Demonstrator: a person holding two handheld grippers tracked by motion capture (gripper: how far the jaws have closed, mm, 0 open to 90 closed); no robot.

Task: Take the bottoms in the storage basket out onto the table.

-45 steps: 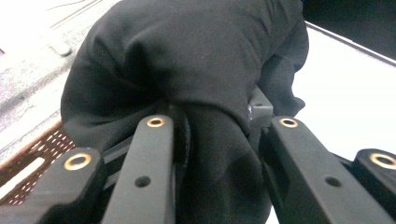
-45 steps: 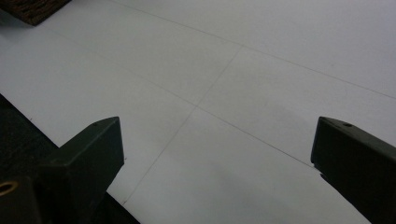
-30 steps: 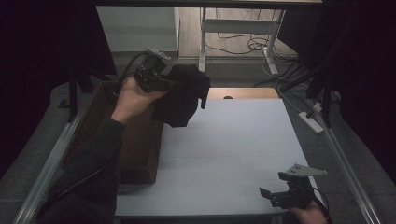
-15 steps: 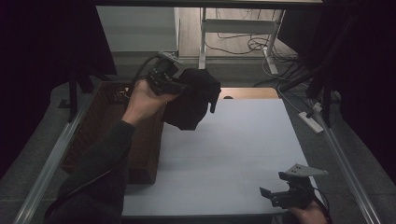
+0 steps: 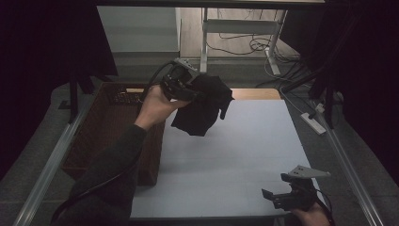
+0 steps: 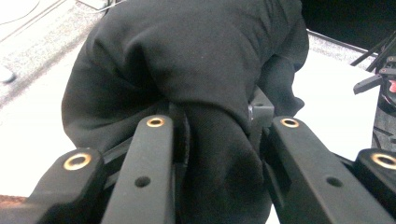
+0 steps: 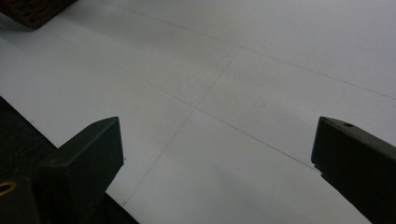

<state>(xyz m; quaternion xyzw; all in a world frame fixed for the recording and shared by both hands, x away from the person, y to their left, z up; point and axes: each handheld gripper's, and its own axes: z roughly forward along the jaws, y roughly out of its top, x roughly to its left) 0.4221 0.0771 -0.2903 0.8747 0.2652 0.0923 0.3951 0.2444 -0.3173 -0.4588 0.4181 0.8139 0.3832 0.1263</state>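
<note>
Black garment [image 5: 202, 106] hangs bunched from left claw [image 5: 188, 89], jaws clamped tight on its soft cloth. Vs a sec ago, claw and garment have shifted right, away from the wicker basket [image 5: 101, 136] and out over the white tabletop [image 5: 235, 160]. Right claw [image 5: 277, 197] unmoved at near edge, well apart from left, jaws wide w/ nothing between. Tabletop smooth, matte; basket brown, woven, boxy.

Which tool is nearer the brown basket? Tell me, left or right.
Left. The left tool, shut on a black garment, hangs just past the brown basket's far right corner. The right tool sits open at the white table's near right edge.
</note>
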